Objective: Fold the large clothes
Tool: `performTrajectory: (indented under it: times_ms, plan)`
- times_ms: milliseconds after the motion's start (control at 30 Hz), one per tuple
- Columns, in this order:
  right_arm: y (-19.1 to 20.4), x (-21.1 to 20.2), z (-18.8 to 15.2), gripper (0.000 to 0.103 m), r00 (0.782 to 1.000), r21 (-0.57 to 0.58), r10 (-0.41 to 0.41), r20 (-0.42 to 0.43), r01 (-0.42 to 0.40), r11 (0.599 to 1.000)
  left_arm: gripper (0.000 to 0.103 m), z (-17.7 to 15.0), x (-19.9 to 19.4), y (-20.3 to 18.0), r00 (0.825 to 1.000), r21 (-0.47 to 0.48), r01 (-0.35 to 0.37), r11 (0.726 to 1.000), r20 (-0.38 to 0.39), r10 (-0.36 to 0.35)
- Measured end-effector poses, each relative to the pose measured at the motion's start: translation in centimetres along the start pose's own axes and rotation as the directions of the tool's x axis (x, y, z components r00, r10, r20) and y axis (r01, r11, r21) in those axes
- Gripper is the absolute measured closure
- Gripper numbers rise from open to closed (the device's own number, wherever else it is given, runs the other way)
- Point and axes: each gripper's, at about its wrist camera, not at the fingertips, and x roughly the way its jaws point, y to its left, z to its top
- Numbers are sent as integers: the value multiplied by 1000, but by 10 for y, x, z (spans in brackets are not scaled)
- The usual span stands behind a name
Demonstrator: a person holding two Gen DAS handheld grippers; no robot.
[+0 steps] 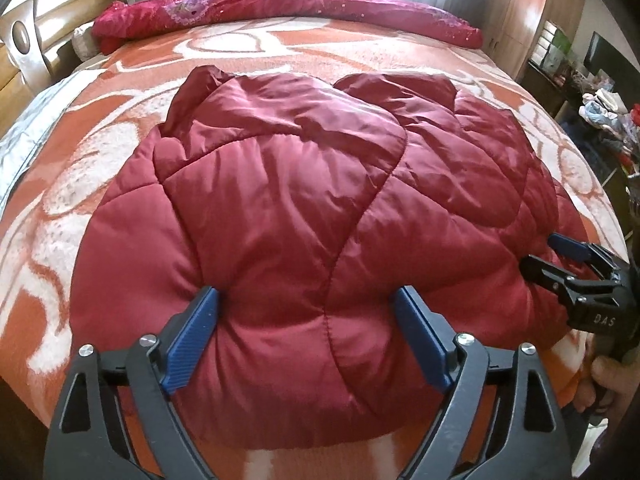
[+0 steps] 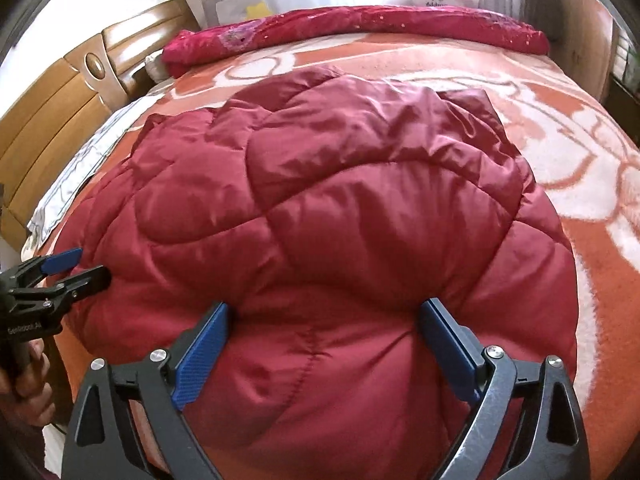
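Observation:
A dark red quilted puffer jacket (image 1: 304, 184) (image 2: 340, 200) lies folded in a thick bundle on the bed. My left gripper (image 1: 304, 300) straddles its near edge with the jaws wide apart; padded fabric bulges between the blue pads (image 1: 196, 328) and brushes them without being clamped. Seen from the right wrist, that left gripper (image 2: 92, 266) sits at the jacket's left edge. My right gripper (image 2: 324, 312) straddles the near edge further right, its pads (image 2: 204, 352) dented into the puffy fabric. In the left wrist view, the right gripper (image 1: 540, 252) is at the jacket's right side.
An orange and white patterned blanket (image 1: 60, 240) (image 2: 600, 240) covers the bed. A rolled red quilt (image 1: 280, 12) (image 2: 360, 24) lies along the far side. A wooden headboard (image 2: 60, 100) stands at the left, and cluttered furniture (image 1: 600, 100) at the right. A hand (image 1: 612, 376) holds the right gripper.

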Motion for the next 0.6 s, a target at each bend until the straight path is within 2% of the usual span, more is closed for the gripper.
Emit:
performTrajectory:
  times_ms: [200,333,400,467,600]
  plan:
    - [5,-3,-2,8,1000,-1,-14,-1,14,1000,7,4,7,0,1000,9,-8,1000,-14,9]
    - [17,-25,10,10,997,-34,-39,71,41,999,6,6,8,0,1000,9,-4,1000,-20,4]
    - [20,-30,17,10,996,-34,-16,90,19,999,6,7,8,-1,1000,11,-5,1000,-22,6]
    - [19,-23,25,10,997,-27,9,72,-7,1000,6,8,8,-1,1000,11,-6,1000,-22,6]
    - [13,11,25,7,1000,-24,-7,-7,7,1000,5,8,9,-2,1000,15,-6,1000,-22,6]
